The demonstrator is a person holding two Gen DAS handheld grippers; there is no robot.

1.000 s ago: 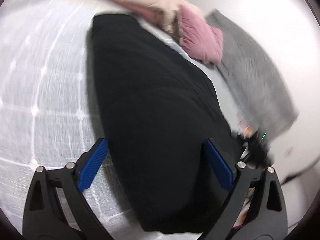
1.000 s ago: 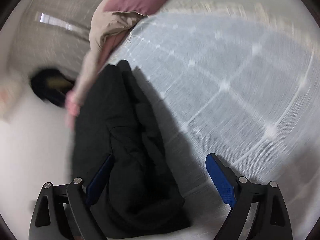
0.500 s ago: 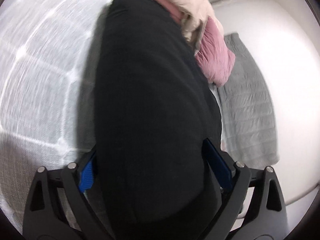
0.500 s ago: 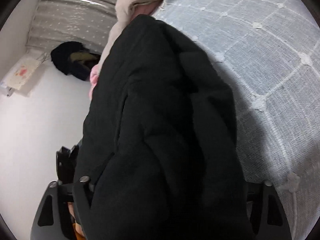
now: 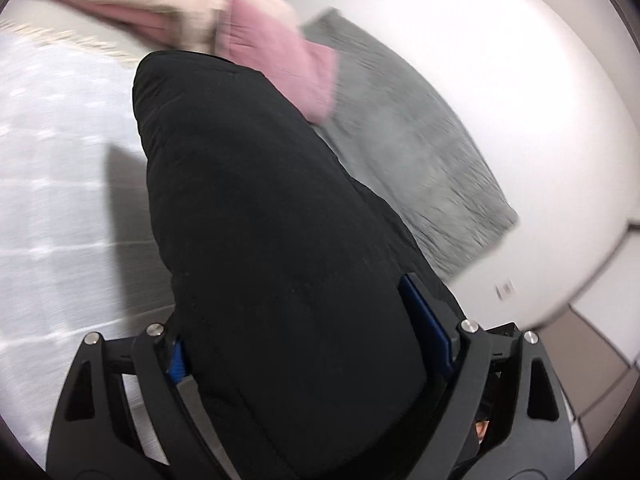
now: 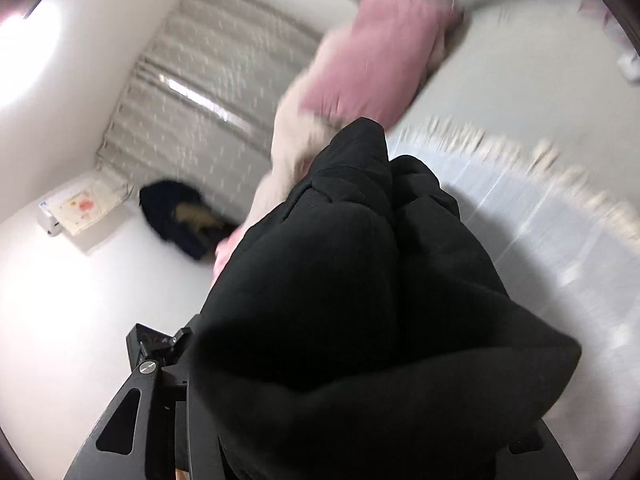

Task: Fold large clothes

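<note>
**Mid-fold: black garment bundled between both grippers, not yet laid flat**

Roughly midway, judging by the shape. Left to right in the left wrist view: white gridded bedspread (image 5: 48,200) on the left, black garment (image 5: 272,240) in the centre as a thick, already doubled-over bundle, pink-and-cream bedding (image 5: 280,68) behind its far end, grey blanket (image 5: 412,152) to the right on the pale floor. Left gripper (image 5: 312,344) has its jaws spread wide with the bundle filling the gap; blue pads (image 5: 424,320) sit against the cloth sides, so it cradles the garment, whether it squeezes I cannot tell.

Right wrist view, left to right: a dark heap (image 6: 180,216) on the floor by the curtain, the same pink bedding, then the garment draped right over the right gripper (image 6: 340,420). Its fingers are buried under cloth, so jaw state cannot be told.

Done: garment looks gathered into a compact fold. Left: set it down on the bedspread, square it, release.

Counts: one black garment, two grippers, one pink-and-cream bedding pile, one grey blanket, one dark heap.
</note>
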